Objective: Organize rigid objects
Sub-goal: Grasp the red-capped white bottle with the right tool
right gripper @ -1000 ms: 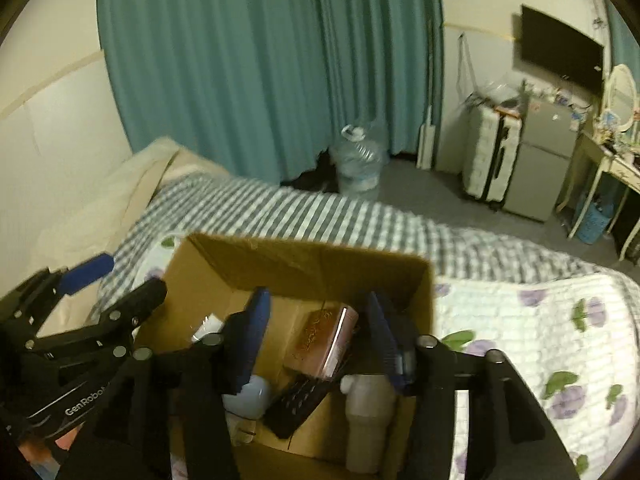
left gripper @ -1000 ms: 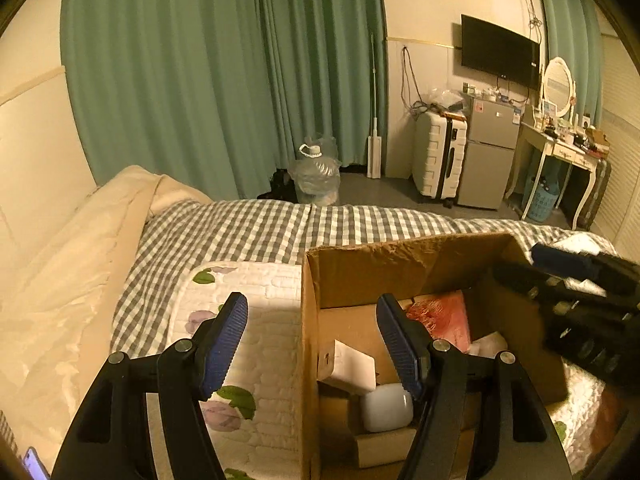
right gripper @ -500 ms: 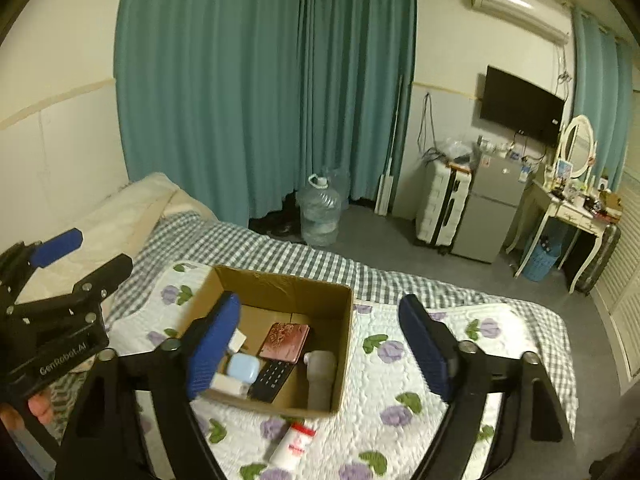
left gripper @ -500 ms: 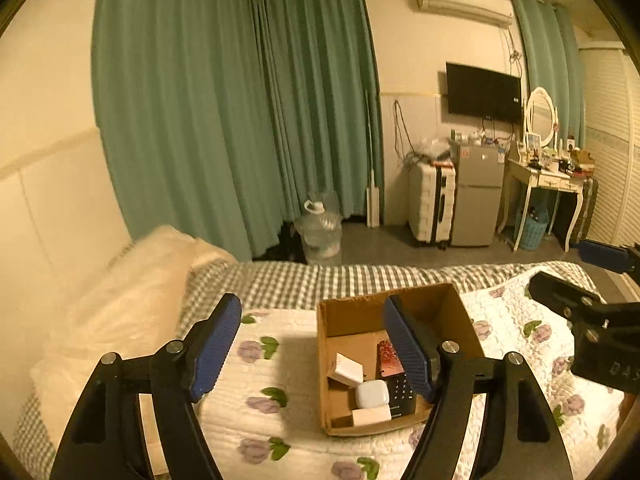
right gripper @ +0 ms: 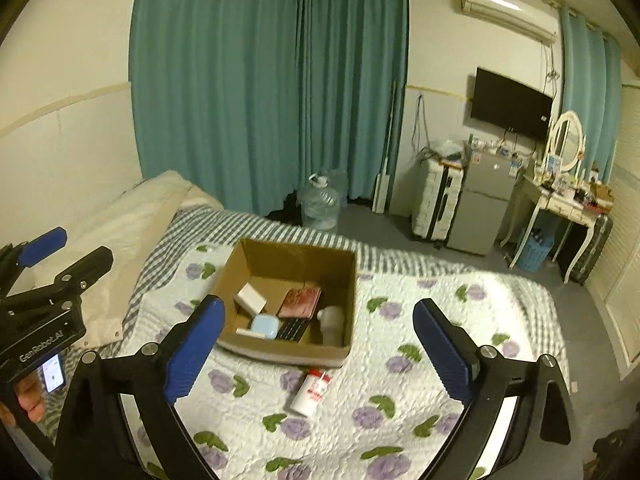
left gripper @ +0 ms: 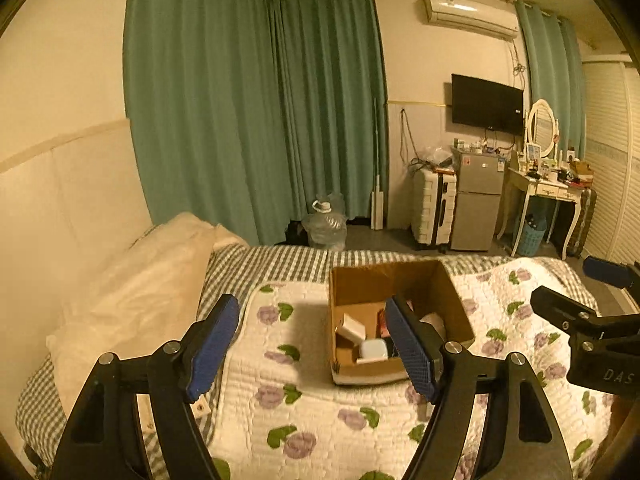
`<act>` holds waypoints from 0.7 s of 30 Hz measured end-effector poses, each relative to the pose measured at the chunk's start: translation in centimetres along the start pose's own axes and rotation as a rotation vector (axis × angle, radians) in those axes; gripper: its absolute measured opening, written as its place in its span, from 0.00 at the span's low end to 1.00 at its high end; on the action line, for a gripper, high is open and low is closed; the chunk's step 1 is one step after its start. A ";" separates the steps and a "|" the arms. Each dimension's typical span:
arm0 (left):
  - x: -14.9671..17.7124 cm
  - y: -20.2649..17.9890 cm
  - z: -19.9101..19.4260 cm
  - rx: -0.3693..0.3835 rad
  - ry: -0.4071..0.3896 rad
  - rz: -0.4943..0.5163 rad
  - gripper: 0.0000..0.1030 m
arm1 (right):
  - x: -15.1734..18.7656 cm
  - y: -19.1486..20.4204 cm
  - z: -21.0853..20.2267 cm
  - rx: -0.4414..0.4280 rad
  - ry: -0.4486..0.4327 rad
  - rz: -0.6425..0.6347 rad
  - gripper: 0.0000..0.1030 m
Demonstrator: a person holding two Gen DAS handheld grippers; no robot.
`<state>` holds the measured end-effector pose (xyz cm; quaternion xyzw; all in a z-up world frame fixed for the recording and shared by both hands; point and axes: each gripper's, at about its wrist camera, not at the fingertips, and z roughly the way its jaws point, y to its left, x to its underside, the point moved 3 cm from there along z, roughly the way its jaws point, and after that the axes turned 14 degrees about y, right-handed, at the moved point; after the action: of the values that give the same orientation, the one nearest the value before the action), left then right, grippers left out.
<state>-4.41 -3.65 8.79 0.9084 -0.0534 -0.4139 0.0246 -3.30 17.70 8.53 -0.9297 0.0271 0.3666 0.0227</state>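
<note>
Both jaws spread, cardboard box [right gripper: 280,350] beyond, apart

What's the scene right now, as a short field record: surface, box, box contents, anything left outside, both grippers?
surface: bed with flowered quilt
box: open cardboard box on the quilt
box contents: white block, light blue case, reddish wallet, dark remote, white bottle
left outside: small red-labelled bottle, lying on the quilt just in front of the box
left gripper: open, empty, above the bed
right gripper: open, empty, above the bed
</note>
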 end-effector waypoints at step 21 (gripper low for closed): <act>9.0 -2.2 18.0 -0.041 0.276 0.009 0.76 | 8.2 -1.4 21.8 0.002 0.346 0.103 0.90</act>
<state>-11.98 -2.55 -9.95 0.9558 -0.0453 -0.2858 0.0522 -12.04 20.15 -12.91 -0.9762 0.0787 0.2019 -0.0002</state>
